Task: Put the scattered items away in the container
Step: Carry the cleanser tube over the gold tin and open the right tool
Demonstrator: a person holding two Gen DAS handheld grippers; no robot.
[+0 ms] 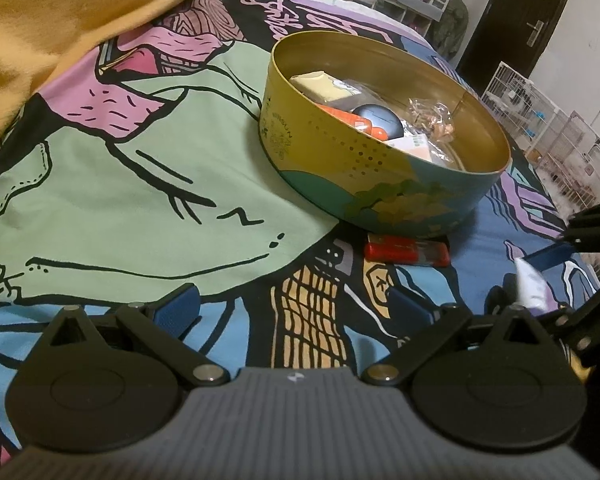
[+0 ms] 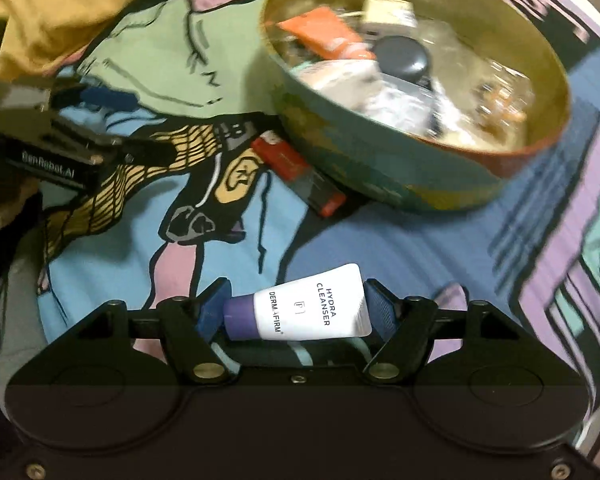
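A round gold-lined tin (image 1: 480,196) (image 2: 400,184) sits on the patterned bedspread and holds several small items: an orange tube, a dark round compact, packets. A red lighter-like item (image 1: 406,250) (image 2: 298,174) lies on the bedspread just in front of the tin. My right gripper (image 2: 294,308) is shut on a white cleanser tube with a purple cap (image 2: 316,312), held above the bedspread short of the tin; the tube also shows in the left wrist view (image 1: 531,284). My left gripper (image 1: 296,308) is open and empty, low over the bedspread before the tin.
A yellow blanket (image 1: 60,20) is bunched at the far left. The bedspread (image 1: 140,160) covers the whole bed. Wire pet cages (image 1: 540,120) and a dark door (image 1: 512,20) stand beyond the bed at the right.
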